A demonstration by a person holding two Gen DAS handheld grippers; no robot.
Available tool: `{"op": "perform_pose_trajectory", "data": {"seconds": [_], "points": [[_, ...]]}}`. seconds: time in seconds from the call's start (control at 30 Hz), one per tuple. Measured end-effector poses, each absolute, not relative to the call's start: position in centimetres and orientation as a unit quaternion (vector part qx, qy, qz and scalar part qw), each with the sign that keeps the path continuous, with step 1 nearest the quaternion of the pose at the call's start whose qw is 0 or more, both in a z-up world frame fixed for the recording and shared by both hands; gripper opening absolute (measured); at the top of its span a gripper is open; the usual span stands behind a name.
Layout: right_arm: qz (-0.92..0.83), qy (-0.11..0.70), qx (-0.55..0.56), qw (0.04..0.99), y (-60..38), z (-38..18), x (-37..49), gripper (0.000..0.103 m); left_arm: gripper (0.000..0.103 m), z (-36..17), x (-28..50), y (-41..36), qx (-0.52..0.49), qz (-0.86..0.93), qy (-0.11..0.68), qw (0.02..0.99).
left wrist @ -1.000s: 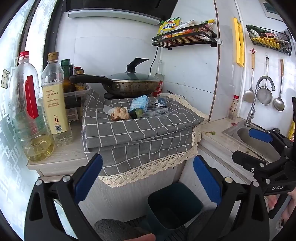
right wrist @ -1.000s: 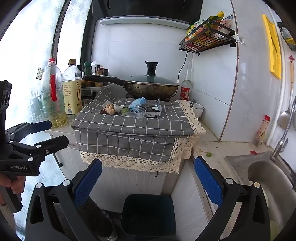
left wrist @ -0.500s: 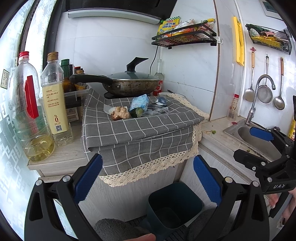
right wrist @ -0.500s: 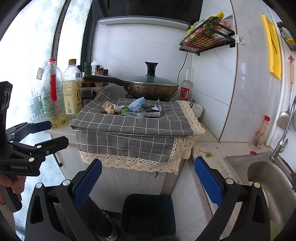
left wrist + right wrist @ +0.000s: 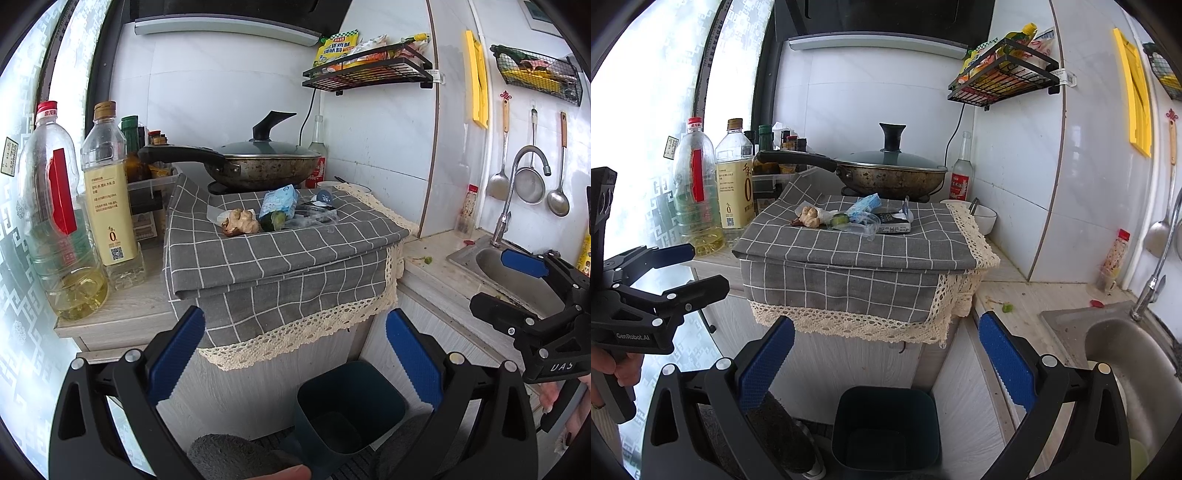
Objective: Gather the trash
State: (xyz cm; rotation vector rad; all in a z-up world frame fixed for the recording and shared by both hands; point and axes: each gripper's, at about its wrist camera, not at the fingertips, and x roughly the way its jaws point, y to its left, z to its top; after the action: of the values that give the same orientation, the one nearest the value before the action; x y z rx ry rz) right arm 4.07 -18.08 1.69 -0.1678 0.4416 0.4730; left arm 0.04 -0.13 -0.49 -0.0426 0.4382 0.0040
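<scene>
A small heap of trash lies on the grey checked cloth [image 5: 280,254]: a ginger piece [image 5: 240,222], a blue carton [image 5: 279,201], a green scrap [image 5: 276,220], clear plastic wrap [image 5: 314,218] and a dark packet [image 5: 892,221]. A dark teal bin [image 5: 349,406] stands on the floor below; it also shows in the right wrist view [image 5: 886,428]. My left gripper [image 5: 295,354] is open and empty, low in front of the cloth. My right gripper [image 5: 886,354] is open and empty above the bin.
A lidded wok [image 5: 258,162] sits behind the trash. Oil bottles [image 5: 109,199] stand at the left. A sink [image 5: 1123,354] and tap are at the right, with green bits [image 5: 1006,307] on the counter. A white bowl [image 5: 984,216] stands by the wall.
The right gripper, seen in the left wrist view, has sunk slightly. Otherwise nothing has visibly moved.
</scene>
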Motion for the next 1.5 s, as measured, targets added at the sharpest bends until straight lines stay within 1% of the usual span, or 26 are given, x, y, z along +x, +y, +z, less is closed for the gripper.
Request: {"op": "perform_pose_trajectory", "data": {"seconds": [1.5], "points": [[0.232, 0.218, -0.081, 0.944, -18.64, 1.8, 4.13, 0.1, 0.1, -1.04, 0.17, 0.07, -0.018, 0.004, 0.224, 0.974]]}}
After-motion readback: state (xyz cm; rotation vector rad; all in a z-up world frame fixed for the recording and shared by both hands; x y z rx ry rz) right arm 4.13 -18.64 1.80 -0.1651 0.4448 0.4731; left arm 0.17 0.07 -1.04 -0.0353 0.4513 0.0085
